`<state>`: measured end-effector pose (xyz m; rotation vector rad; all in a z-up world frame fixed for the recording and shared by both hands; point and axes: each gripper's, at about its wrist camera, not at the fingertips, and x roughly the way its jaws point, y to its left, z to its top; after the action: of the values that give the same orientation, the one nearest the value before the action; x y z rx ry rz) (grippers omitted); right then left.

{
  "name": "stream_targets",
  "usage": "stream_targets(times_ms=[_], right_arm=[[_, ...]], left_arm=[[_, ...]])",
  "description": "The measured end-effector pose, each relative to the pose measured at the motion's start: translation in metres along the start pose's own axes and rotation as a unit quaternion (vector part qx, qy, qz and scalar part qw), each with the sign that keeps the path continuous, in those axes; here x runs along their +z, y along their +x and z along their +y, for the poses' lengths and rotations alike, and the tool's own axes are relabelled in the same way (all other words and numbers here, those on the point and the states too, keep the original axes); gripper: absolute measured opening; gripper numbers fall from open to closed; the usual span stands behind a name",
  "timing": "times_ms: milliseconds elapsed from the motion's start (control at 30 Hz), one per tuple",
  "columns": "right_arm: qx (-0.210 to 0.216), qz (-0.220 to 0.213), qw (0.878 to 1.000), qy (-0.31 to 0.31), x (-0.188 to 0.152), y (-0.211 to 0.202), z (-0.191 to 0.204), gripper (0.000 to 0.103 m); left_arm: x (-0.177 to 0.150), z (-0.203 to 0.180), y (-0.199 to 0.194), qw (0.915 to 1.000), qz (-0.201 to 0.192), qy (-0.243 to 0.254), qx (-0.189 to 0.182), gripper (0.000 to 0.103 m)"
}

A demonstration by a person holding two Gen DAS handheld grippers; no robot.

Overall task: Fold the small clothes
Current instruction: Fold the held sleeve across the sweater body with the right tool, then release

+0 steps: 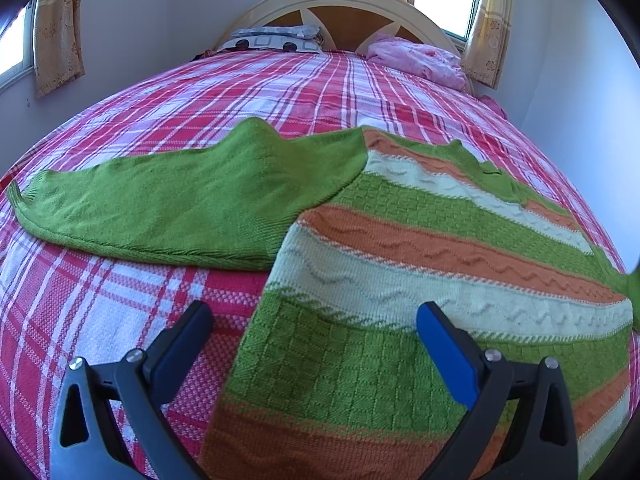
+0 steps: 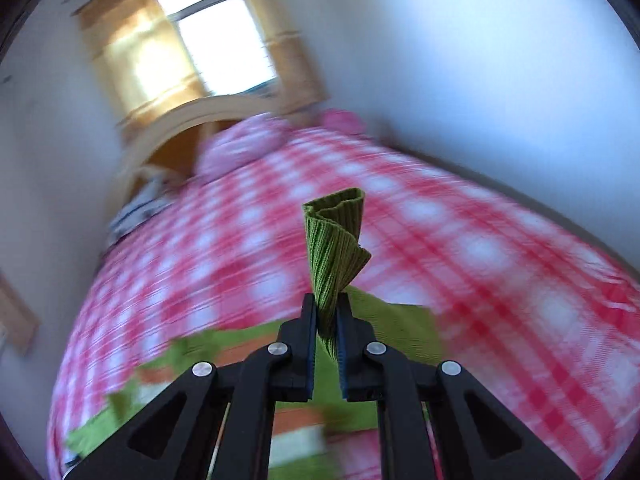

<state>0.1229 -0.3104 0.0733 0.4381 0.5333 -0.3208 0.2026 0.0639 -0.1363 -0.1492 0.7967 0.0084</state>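
Note:
A small knitted sweater (image 1: 420, 264) with green, orange and cream stripes lies flat on the bed. Its green left sleeve (image 1: 168, 204) stretches out to the left. My left gripper (image 1: 316, 332) is open and empty, hovering low over the sweater's left lower edge. My right gripper (image 2: 327, 316) is shut on the ribbed green cuff (image 2: 336, 236) of the other sleeve and holds it lifted above the bed. The rest of that sleeve (image 2: 392, 320) hangs below the gripper, blurred.
The bed has a red and white plaid cover (image 1: 132, 308). Pillows (image 1: 276, 40) and a pink bundle (image 1: 420, 60) lie by the headboard (image 1: 348, 4). Walls and curtained windows surround the bed.

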Motion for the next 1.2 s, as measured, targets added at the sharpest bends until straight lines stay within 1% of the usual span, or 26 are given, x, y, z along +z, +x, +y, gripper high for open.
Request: stream_targets(times_ms=[67, 100, 200, 300, 400, 467, 500, 567, 600, 633, 667, 700, 767, 800, 833, 867, 900, 933, 1000, 1033, 1067, 1100, 1167, 1200], right_arm=[[0.036, 0.012, 0.999, -0.014, -0.011, 0.011, 0.038, 0.008], [0.062, 0.023, 0.998, -0.023, -0.021, 0.022, 0.067, 0.008], [0.105, 0.048, 0.992, -0.045, -0.047, 0.050, 0.125, 0.008], [0.154, 0.101, 0.981, -0.060, -0.088, 0.089, 0.186, 0.008], [0.185, 0.141, 0.969, -0.079, -0.126, 0.122, 0.231, 0.008], [0.199, 0.171, 0.961, -0.086, -0.152, 0.141, 0.253, 0.008], [0.202, 0.182, 0.958, -0.087, -0.160, 0.147, 0.253, 0.008], [0.213, 0.212, 0.949, -0.092, -0.181, 0.167, 0.266, 0.008], [0.221, 0.221, 0.945, -0.092, -0.186, 0.171, 0.262, 0.008], [0.235, 0.236, 0.938, -0.093, -0.193, 0.178, 0.265, 0.008], [0.243, 0.245, 0.934, -0.093, -0.197, 0.182, 0.263, 0.009], [0.256, 0.259, 0.927, -0.092, -0.203, 0.188, 0.264, 0.012], [0.260, 0.281, 0.920, -0.083, -0.208, 0.197, 0.263, 0.013], [0.265, 0.293, 0.916, -0.073, -0.206, 0.203, 0.261, 0.017], [0.274, 0.303, 0.911, -0.063, -0.207, 0.206, 0.259, 0.026], [0.290, 0.314, 0.903, -0.046, -0.207, 0.209, 0.257, 0.032], [0.302, 0.319, 0.898, -0.035, -0.207, 0.211, 0.256, 0.044], [0.315, 0.319, 0.894, -0.027, -0.205, 0.210, 0.255, 0.048], [0.341, 0.315, 0.885, -0.021, -0.200, 0.206, 0.255, 0.048], [0.361, 0.304, 0.881, -0.020, -0.197, 0.200, 0.254, 0.048], [0.365, 0.289, 0.884, -0.027, -0.194, 0.193, 0.253, 0.048], [0.360, 0.273, 0.891, -0.040, -0.192, 0.184, 0.253, 0.048], [0.330, 0.259, 0.905, -0.073, -0.193, 0.178, 0.253, 0.035], [0.322, 0.259, 0.906, -0.086, -0.196, 0.178, 0.253, 0.024]], left_arm=[[0.000, 0.001, -0.001, 1.0000, -0.002, -0.003, -0.005, 0.103], [0.000, 0.002, -0.001, 1.0000, -0.004, -0.005, -0.007, 0.103], [-0.001, 0.004, -0.003, 0.9998, -0.008, -0.012, -0.015, 0.103], [-0.001, 0.007, -0.004, 0.9995, -0.012, -0.019, -0.023, 0.103], [-0.001, 0.007, -0.004, 0.9994, -0.013, -0.020, -0.025, 0.103], [-0.002, 0.008, -0.004, 0.9993, -0.014, -0.022, -0.027, 0.103], [-0.002, 0.009, -0.005, 0.9992, -0.015, -0.024, -0.029, 0.103], [-0.002, 0.010, -0.005, 0.9990, -0.016, -0.027, -0.033, 0.103], [-0.002, 0.011, -0.005, 0.9989, -0.017, -0.028, -0.034, 0.103], [-0.002, 0.011, -0.005, 0.9988, -0.017, -0.029, -0.035, 0.103], [-0.001, 0.011, -0.005, 0.9988, -0.018, -0.029, -0.036, 0.103], [-0.002, 0.011, -0.005, 0.9987, -0.018, -0.030, -0.036, 0.103], [-0.001, 0.011, -0.004, 0.9987, -0.017, -0.031, -0.036, 0.103], [-0.002, 0.012, -0.004, 0.9987, -0.017, -0.032, -0.037, 0.103], [-0.002, 0.012, -0.005, 0.9986, -0.018, -0.033, -0.038, 0.103], [-0.002, 0.013, -0.005, 0.9984, -0.019, -0.035, -0.040, 0.103], [-0.002, 0.014, -0.005, 0.9982, -0.020, -0.036, -0.043, 0.103], [-0.002, 0.014, -0.005, 0.9982, -0.021, -0.036, -0.043, 0.103], [-0.002, 0.013, -0.005, 0.9983, -0.020, -0.035, -0.041, 0.103], [-0.002, 0.013, -0.005, 0.9984, -0.020, -0.035, -0.041, 0.103], [-0.003, 0.013, -0.005, 0.9983, -0.020, -0.035, -0.041, 0.103], [-0.003, 0.013, -0.005, 0.9983, -0.020, -0.035, -0.041, 0.103], [-0.003, 0.012, -0.005, 0.9984, -0.020, -0.035, -0.040, 0.103], [-0.003, 0.013, -0.005, 0.9984, -0.020, -0.035, -0.041, 0.103]])
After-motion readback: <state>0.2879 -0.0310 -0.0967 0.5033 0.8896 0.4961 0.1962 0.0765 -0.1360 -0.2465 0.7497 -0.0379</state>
